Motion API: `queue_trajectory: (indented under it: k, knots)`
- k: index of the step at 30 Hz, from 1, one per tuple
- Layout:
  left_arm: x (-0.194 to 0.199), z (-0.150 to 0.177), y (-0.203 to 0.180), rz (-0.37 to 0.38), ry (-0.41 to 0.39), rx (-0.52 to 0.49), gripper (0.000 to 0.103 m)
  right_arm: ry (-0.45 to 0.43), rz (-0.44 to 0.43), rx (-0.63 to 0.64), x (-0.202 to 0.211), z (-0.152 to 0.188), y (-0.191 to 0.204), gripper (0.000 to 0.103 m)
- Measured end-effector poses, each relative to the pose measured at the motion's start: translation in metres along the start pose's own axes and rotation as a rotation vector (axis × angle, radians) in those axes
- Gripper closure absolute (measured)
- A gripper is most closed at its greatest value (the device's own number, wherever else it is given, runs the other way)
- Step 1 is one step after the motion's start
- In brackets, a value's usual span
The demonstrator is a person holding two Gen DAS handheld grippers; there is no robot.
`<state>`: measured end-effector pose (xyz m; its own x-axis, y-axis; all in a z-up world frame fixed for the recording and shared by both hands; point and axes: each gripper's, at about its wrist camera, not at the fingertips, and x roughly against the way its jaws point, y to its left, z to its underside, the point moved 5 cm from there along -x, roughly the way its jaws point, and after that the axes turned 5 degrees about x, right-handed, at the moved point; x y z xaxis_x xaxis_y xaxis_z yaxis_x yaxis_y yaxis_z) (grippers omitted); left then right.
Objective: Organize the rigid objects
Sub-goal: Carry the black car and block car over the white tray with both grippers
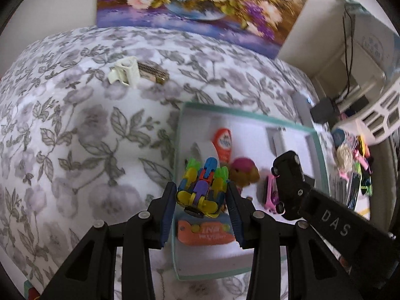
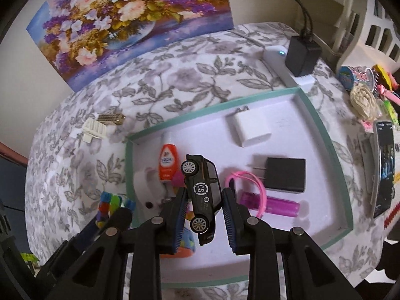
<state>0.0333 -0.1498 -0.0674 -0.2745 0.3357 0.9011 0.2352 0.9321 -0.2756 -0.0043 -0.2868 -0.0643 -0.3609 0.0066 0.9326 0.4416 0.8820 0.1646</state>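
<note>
Left gripper (image 1: 202, 195): fingers pinching a multicoloured block toy car (image 1: 201, 187) above the teal-rimmed tray (image 2: 332, 147). Right gripper (image 2: 203, 208): fingers pinching one black toy car (image 2: 202, 192), marked "CS", over the tray. The tray holds one orange tube (image 2: 168, 162) and two chargers, white (image 2: 251, 128) and black (image 2: 285, 175).

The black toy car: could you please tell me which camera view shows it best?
The right wrist view: the black car sits centred in the right claw, wheels and logo visible. The left wrist view shows it only partly, at an angle, beside the left claw.
</note>
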Motion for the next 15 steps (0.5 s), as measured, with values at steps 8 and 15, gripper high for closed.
queue_trajectory:
  k: [8,15]
  knots:
    - [-0.011,0.013,-0.015,0.01,0.049,-0.043,0.061,0.006,0.008,-0.018,0.004,0.007,-0.012,0.072]
    - [-0.019,0.023,-0.027,-0.008,0.075,-0.096,0.061,0.033,0.008,-0.018,-0.003,0.01,-0.015,0.072]
